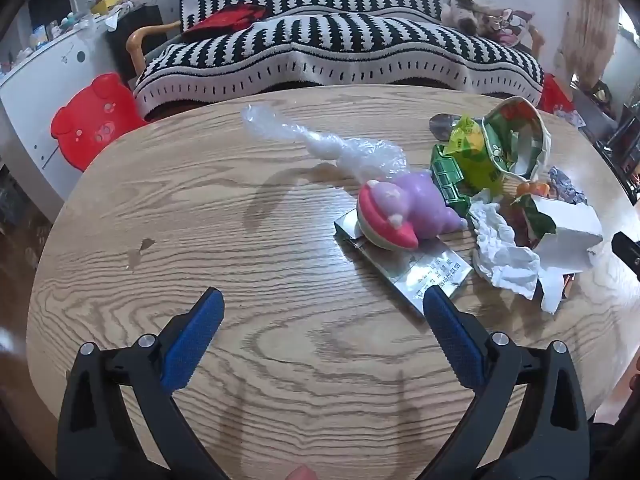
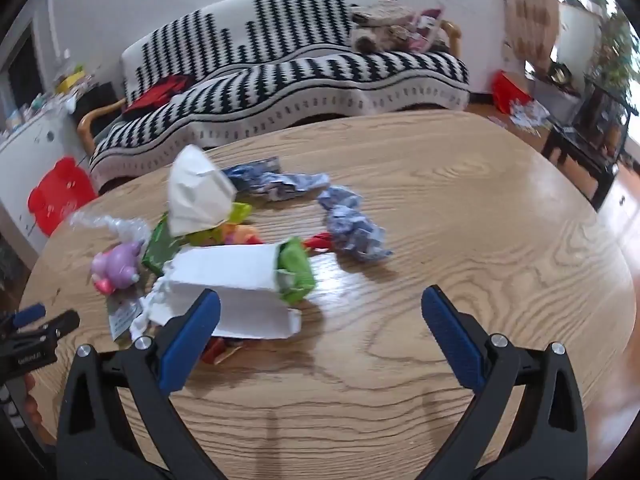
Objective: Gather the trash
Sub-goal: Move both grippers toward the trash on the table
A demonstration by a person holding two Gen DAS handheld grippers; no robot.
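Nearest in each wrist view are the tongs themselves: the left tongs stand wide apart with nothing between their blue pads, hovering over bare wood of the table, and the right tongs are just as wide and hold nothing. Just beyond the right tongs' left pad lies a white paper box on its side, with a crumpled green wrapper at its open end. In the left wrist view a flat silver wrapper lies just ahead of the right-hand pad, and a purple and pink toy rests on its far end. Beside the toy to the right sits crumpled white paper, touching the rest of the trash heap. Farther on come a green snack bag, a torn-open bag standing up behind it, and a twist of clear plastic film stretching away to the left. From the right wrist view, crumpled blue and white paper lies a little apart on the right of the heap. Beyond the table stands a sofa with a black and white striped cover, and a red bear-shaped stool sits to its left.
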